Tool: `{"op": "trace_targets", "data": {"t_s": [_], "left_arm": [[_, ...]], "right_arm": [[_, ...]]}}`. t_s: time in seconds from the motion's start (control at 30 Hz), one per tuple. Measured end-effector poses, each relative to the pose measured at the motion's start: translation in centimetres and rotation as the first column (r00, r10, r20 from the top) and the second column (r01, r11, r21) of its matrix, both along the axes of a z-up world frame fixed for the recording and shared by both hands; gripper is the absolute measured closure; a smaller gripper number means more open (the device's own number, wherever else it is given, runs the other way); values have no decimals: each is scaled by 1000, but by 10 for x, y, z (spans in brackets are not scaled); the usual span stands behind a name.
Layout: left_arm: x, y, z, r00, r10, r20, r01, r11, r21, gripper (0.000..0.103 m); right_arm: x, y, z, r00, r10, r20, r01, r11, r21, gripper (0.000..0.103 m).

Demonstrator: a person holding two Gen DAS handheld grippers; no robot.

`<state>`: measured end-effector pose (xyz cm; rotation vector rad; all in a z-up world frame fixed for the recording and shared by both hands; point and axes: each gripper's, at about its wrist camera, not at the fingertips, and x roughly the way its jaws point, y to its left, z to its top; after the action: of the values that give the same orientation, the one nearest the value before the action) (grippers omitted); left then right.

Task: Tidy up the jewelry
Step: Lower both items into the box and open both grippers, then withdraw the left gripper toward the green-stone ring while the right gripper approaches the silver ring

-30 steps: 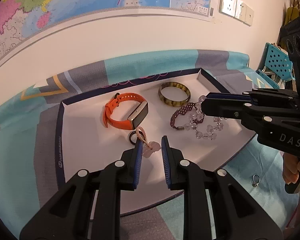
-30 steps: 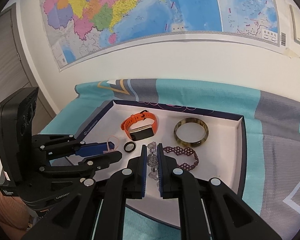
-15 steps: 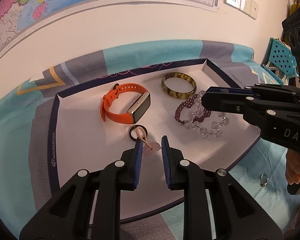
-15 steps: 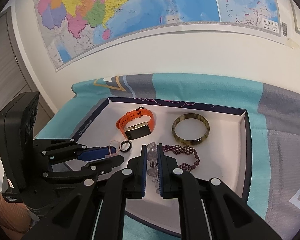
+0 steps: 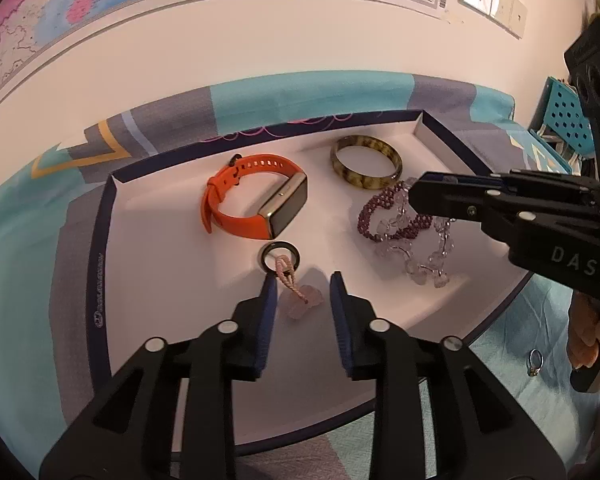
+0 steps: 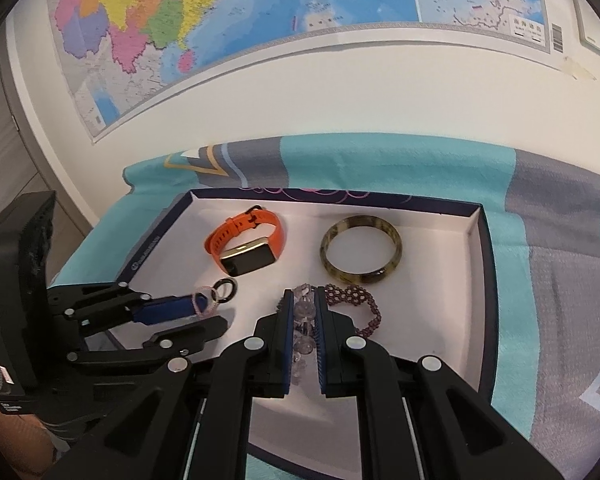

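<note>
While the left gripper (image 5: pixel 303 289) jaws are opening around the pink charm (image 5: pixel 305 300) lying in the tray (image 5: pixel 100 240), the right gripper (image 6: pixel 303 312) clamps the clear bead bracelet (image 6: pixel 305 312).

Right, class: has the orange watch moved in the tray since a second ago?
No. The orange watch still lies left of the bangle, near the back wall of the tray, as before.

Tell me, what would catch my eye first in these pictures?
Probably the orange watch lying near the middle of the white tray, with a mottled bangle to its right. Nearer the cameras, the right gripper is shut on a clear bead bracelet, while the left gripper is opening, a small pink charm lying between its jaws.
</note>
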<state>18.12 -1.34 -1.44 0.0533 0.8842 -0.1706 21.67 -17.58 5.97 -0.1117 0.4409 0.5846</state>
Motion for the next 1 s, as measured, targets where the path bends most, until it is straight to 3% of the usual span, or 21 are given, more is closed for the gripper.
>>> {"op": "trace_targets", "data": {"t_s": [0.17, 0.27, 0.4, 0.53, 0.8, 1.0], "left_arm": [[-6, 7, 10, 998, 36, 50, -36, 999, -4, 51], [-13, 15, 21, 996, 50, 80, -48, 999, -18, 46], [-25, 20, 35, 992, 54, 115, -50, 998, -35, 40], [-52, 24, 48, 986, 24, 165, -17, 999, -44, 32], [-100, 51, 55, 980, 53, 192, -33, 994, -108, 31], [-132, 58, 45, 982, 61, 178, -44, 994, -98, 31]], "right_arm": [[0, -6, -1, 999, -37, 10, 37, 999, 12, 93], [-3, -11, 0, 999, -42, 11, 41, 999, 23, 91], [-19, -18, 1, 999, -31, 29, 31, 999, 29, 77], [-45, -25, 0, 999, -3, 54, 2, 1000, 30, 70], [-97, -39, -16, 995, 58, 78, -58, 998, 2, 62], [-117, -50, -41, 997, 56, 44, -55, 998, -21, 60]]}}
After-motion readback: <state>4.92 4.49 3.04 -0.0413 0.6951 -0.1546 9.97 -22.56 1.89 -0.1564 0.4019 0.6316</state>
